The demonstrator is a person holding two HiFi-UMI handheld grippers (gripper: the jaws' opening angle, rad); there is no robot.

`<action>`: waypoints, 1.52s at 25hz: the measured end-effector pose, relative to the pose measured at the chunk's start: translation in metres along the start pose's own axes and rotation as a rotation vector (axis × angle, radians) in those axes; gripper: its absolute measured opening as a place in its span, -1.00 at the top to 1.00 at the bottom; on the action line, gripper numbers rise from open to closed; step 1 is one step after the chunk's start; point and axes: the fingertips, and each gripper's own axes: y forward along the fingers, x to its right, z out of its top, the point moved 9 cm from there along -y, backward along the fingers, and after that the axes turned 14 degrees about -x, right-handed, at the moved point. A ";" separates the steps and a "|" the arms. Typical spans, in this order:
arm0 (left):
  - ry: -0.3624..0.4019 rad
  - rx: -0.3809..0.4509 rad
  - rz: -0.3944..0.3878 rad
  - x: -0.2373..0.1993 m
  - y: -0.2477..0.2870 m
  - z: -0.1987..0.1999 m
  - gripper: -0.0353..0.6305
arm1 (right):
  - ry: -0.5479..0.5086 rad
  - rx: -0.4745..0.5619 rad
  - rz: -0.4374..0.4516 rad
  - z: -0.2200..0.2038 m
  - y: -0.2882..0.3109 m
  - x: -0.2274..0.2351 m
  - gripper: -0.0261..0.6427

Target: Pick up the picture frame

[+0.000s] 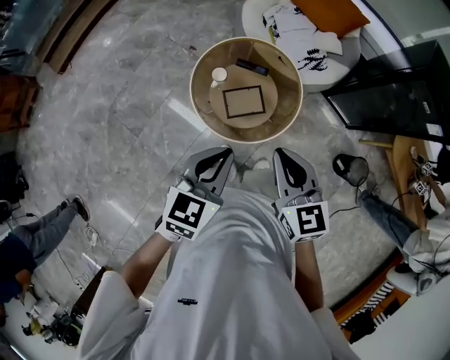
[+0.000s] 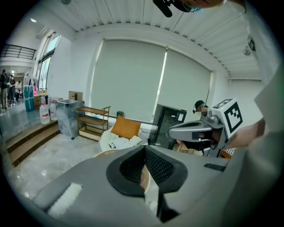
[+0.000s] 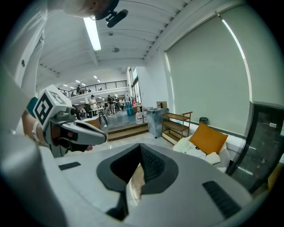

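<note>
The picture frame (image 1: 245, 103), thin and dark with a tan middle, lies flat on a round wooden table (image 1: 281, 121) ahead of me. Both grippers are held close to my body, short of the table's near rim, pointing at it. My left gripper (image 1: 224, 150) is shut and empty; in its own view the jaws (image 2: 145, 148) meet with the table edge showing behind. My right gripper (image 1: 278, 152) is likewise shut with nothing in it (image 3: 140, 153). Each gripper shows in the other's view, the right gripper (image 2: 195, 129) and the left gripper (image 3: 76, 128).
A white cup (image 1: 219, 74) and a black remote (image 1: 252, 67) share the table with the frame. Beyond it stand a white chair with an orange cushion (image 1: 330, 13) and a black cabinet (image 1: 394, 91). A person's legs (image 1: 49, 221) lie on the marble floor at left.
</note>
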 end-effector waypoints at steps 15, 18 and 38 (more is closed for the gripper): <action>0.008 -0.145 0.005 -0.024 0.090 0.004 0.88 | 0.017 -0.034 -0.022 -0.010 0.057 0.064 0.94; 0.029 -0.178 0.017 -0.042 0.117 -0.005 0.88 | 0.023 -0.058 0.003 -0.023 0.079 0.077 0.94; 0.288 -0.389 0.062 -0.079 0.306 -0.133 0.88 | 0.020 -0.199 0.111 -0.151 0.209 0.111 0.94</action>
